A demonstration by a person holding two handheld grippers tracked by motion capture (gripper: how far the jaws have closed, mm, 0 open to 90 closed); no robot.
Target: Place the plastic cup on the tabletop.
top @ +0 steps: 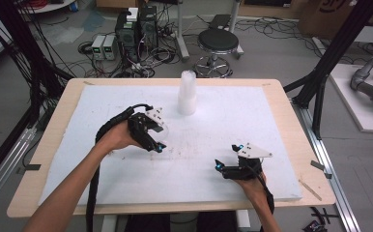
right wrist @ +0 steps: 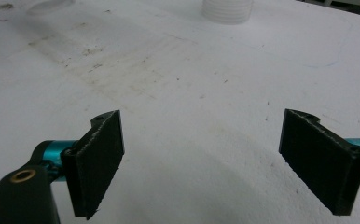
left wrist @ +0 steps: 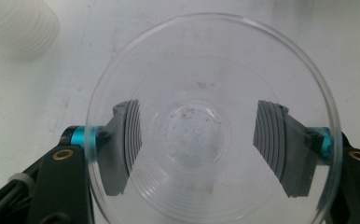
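The left gripper points down at the white board, its jaws spread on either side of a clear plastic cup that stands upright between them — whether the pads press the wall, I cannot tell. A stack of white cups stands near the far edge. The right gripper rests near the front — jaws wide apart, nothing between them
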